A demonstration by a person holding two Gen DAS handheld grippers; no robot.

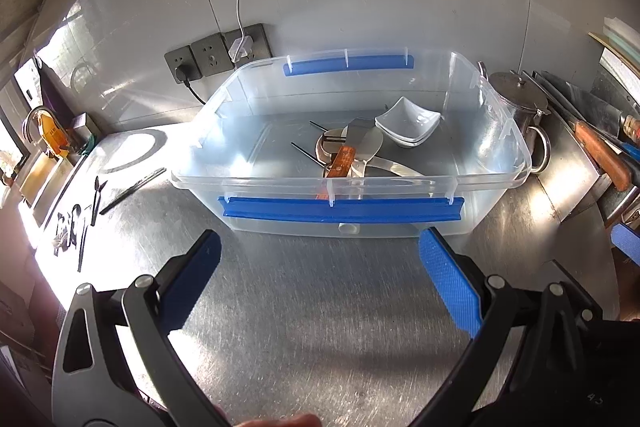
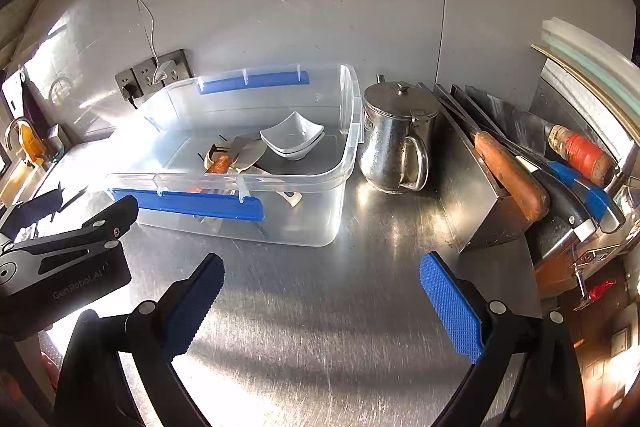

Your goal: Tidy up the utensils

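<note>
A clear plastic bin (image 1: pixel 504 131) with blue clips stands on the steel counter; it also shows in the right wrist view (image 2: pixel 344 163). Inside lie a wooden-handled scraper (image 1: pixel 344 157) (image 2: pixel 220 163), metal spoons or ladles (image 1: pixel 372 147), dark chopsticks (image 1: pixel 304 151) and stacked white square dishes (image 1: pixel 408 119) (image 2: pixel 294 135). My left gripper (image 1: pixel 320 259) is open and empty, just in front of the bin's near wall. My right gripper (image 2: pixel 322 279) is open and empty over bare counter, right of the left gripper's body (image 2: pixel 60 259).
A steel lidded pot (image 2: pixel 394 139) stands right of the bin. A knife holder with wooden-handled knives (image 2: pixel 508 175) is at the right. Loose chopsticks (image 1: pixel 132 189) and small cutlery (image 1: pixel 94 203) lie on the counter at left. Wall sockets (image 1: pixel 216 57) sit behind.
</note>
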